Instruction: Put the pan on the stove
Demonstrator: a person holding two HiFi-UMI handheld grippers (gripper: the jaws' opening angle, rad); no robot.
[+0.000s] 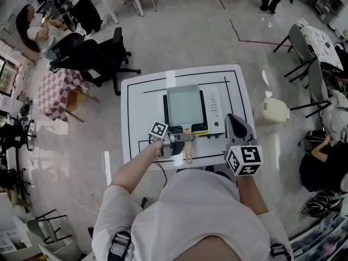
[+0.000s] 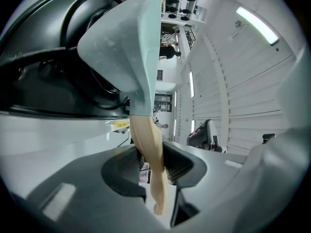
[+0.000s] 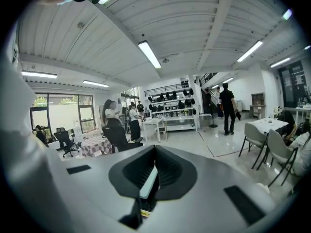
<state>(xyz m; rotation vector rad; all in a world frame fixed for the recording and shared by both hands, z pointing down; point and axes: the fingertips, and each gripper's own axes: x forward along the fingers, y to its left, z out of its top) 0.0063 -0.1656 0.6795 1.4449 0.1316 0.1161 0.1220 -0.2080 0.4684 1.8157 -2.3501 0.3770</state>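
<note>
A square pale grey-green pan [image 1: 185,105] lies flat on the black stove [image 1: 212,118] in the middle of the white table [image 1: 136,107]. Its wooden handle [image 1: 188,151] points toward me. My left gripper [image 1: 182,140] is shut on that handle, and in the left gripper view the handle [image 2: 148,144] runs down between the two pads [image 2: 182,166] with the pan [image 2: 131,47] filling the upper left. My right gripper [image 1: 232,118] stands upright beside the stove's right end. In the right gripper view its jaws [image 3: 148,178] stand together with nothing held.
A white bin-like box [image 1: 274,110] stands on the floor right of the table. A black office chair [image 1: 103,58] and a checked-cloth table [image 1: 60,91] are at the left. Chairs [image 1: 304,53] and seated people [image 1: 326,156] are at the right.
</note>
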